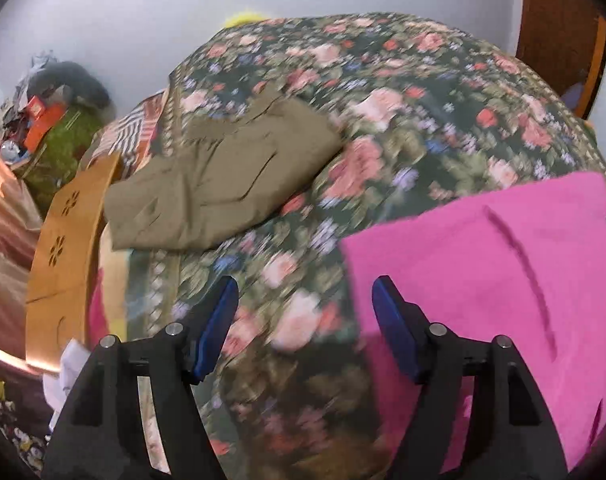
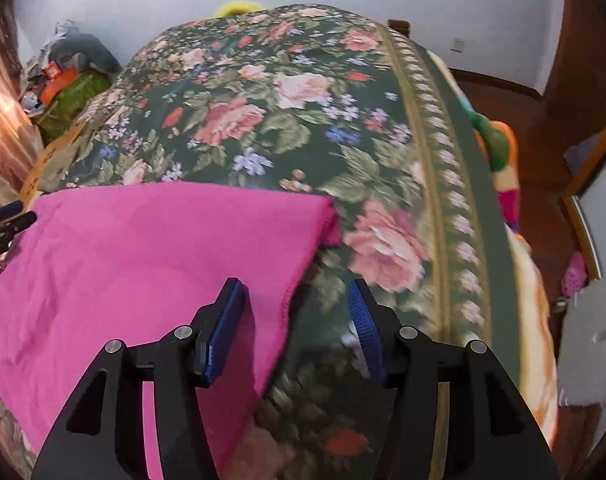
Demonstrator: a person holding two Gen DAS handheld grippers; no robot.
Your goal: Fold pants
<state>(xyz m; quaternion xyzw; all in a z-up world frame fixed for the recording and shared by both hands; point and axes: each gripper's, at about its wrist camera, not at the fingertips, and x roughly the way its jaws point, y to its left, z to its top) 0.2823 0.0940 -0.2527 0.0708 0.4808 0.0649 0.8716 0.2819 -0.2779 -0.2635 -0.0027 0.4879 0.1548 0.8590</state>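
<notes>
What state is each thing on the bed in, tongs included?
Left tongs: open, holding nothing, above the bedspread.
Right tongs: open, holding nothing, straddling the pink cloth's edge.
Pink cloth: lying flat, not gripped.
Olive pants: folded, resting on the bedspread near its edge.
Bedspread: spread over the bed.

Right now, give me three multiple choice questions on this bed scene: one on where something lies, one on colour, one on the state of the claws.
1. Where do the olive pants lie?
A. near the bed's left edge
B. on the floor
C. on the pink cloth

2. What colour is the cloth nearest both claws?
A. blue
B. pink
C. white

3. How are the left claw and right claw?
A. both open, empty
B. both shut on cloth
C. left shut, right open

Answers: 1 A, they sit folded on the floral cover by its left border. 2 B, it is plainly pink. 3 A, both claws' fingers stand apart with nothing between.
</notes>
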